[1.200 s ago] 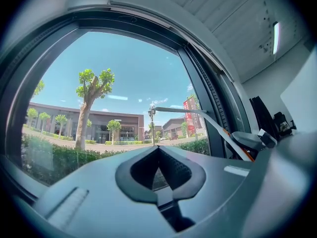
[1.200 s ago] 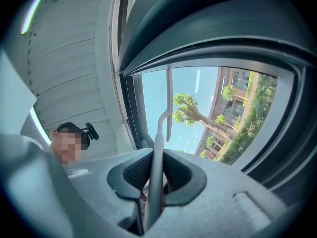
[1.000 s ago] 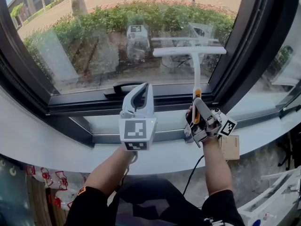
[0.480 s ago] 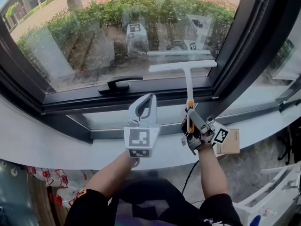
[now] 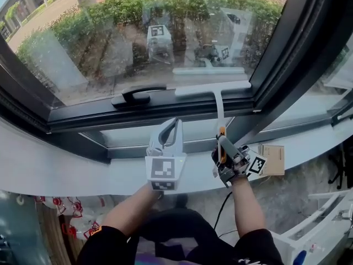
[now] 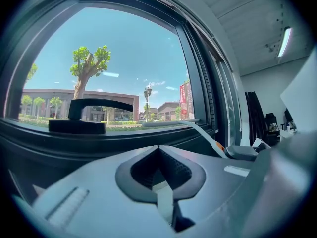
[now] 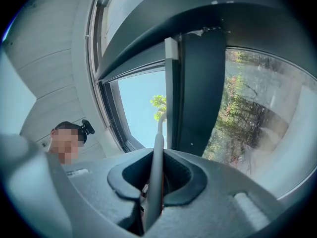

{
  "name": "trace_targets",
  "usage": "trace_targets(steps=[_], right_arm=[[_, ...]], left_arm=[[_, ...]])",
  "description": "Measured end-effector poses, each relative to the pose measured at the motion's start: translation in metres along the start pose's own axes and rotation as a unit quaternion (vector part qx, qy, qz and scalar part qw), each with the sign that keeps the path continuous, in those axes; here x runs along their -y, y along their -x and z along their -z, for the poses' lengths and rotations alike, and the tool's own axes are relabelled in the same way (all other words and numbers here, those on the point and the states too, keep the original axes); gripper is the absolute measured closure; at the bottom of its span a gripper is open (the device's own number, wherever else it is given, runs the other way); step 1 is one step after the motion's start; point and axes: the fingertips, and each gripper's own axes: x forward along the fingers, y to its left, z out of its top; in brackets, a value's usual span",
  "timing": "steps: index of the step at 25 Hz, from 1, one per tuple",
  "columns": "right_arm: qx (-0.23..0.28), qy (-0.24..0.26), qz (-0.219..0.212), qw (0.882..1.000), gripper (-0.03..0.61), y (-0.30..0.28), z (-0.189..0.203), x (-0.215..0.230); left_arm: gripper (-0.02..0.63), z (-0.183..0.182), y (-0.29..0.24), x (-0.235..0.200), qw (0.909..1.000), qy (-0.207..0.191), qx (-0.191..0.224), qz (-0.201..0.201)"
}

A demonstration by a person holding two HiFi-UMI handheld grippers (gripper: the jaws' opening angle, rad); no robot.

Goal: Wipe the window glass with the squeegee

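The right gripper [image 5: 222,141] [image 7: 156,157] is clamped on the squeegee [image 5: 219,105] [image 7: 158,135] handle, the shaft running up between its 2 jaws. Straight ahead of that gripper, the blade lies level along the bottom edge of the glass [image 5: 110,43], right where the pane meets the dark lower frame [image 5: 182,107]. Its pale reflection shows in the pane just above it.

The left gripper [image 5: 172,124] [image 6: 158,149] hangs just to the left of the right one, apart from the squeegee, with its jaws pressed together and nothing between them. Ahead of it and slightly to its left sits the black window handle [image 5: 138,96] [image 6: 89,114] on the frame. In the left gripper view the squeegee [image 6: 198,128] crosses to the right of the jaws.

Both grippers are over the white sill [image 5: 66,170]. A cardboard box [image 5: 272,160] rests on the sill just to the right of the right gripper.
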Motion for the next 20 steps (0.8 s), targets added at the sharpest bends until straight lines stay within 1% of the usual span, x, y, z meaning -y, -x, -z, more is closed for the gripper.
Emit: trace_targets(steps=[4, 6, 9, 12, 15, 20], right_arm=[[0.001, -0.005, 0.003, 1.0, 0.529, 0.006, 0.004, 0.002], [-0.002, 0.002, -0.001, 1.0, 0.529, 0.005, 0.005, -0.004], [-0.011, 0.028, -0.02, 0.999, 0.529, -0.004, 0.007, -0.024], [-0.016, 0.074, -0.027, 0.997, 0.529, -0.011, 0.011, -0.044], [-0.011, 0.1, -0.024, 0.995, 0.529, -0.013, 0.027, -0.068], [0.011, 0.12, 0.005, 0.993, 0.529, 0.004, 0.075, -0.105]], left_arm=[[0.595, 0.006, 0.004, -0.001, 0.9999, 0.003, -0.009, 0.003], [0.595, 0.01, 0.007, -0.002, 0.9999, 0.01, -0.013, 0.003], [0.595, 0.012, 0.011, -0.012, 0.9999, 0.011, -0.009, -0.01], [0.595, 0.007, 0.019, -0.024, 0.9997, 0.01, 0.005, -0.02], [0.595, 0.007, 0.038, -0.04, 0.9993, 0.016, 0.013, -0.033], [0.595, 0.015, 0.095, -0.068, 0.9979, 0.023, 0.019, -0.058]])
